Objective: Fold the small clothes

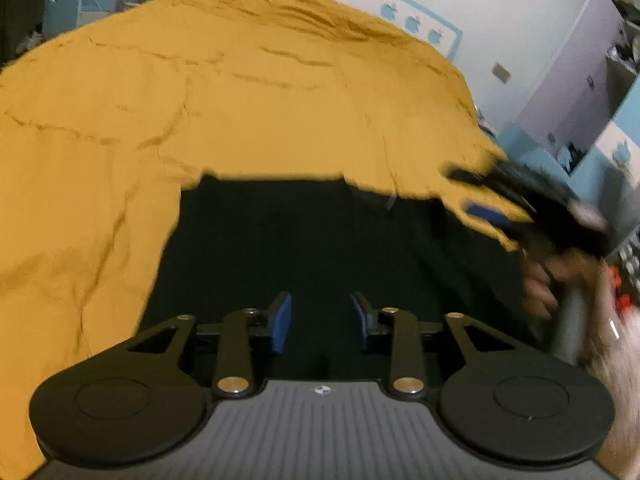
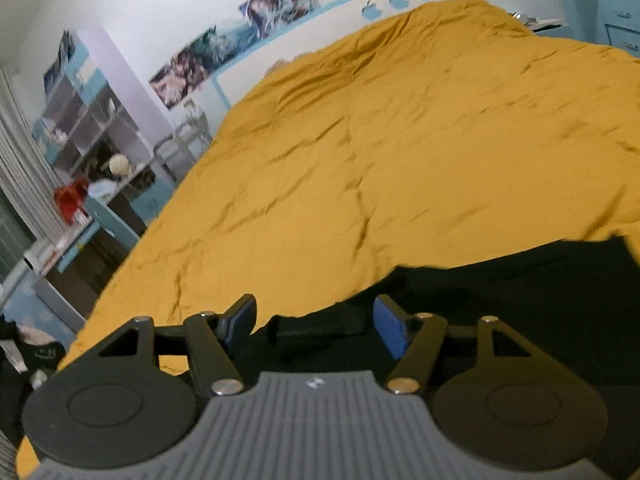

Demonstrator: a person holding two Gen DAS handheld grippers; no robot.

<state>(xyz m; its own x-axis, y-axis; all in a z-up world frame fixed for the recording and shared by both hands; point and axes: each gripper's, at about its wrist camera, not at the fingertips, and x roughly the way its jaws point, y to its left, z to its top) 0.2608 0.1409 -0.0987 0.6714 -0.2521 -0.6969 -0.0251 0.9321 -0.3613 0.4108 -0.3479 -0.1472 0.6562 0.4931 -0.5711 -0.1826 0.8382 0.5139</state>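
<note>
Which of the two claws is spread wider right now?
The right claw, at the black garment's edge; the left claw over it stands narrower.

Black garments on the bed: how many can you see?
1: a black garment spread on the mustard bedspread directly ahead of both grippers. Others could lie outside the views.

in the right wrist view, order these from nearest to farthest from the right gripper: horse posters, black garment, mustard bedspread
1. black garment, just under the right gripper
2. mustard bedspread, stretching ahead
3. horse posters, on the far wall, upper left
</note>
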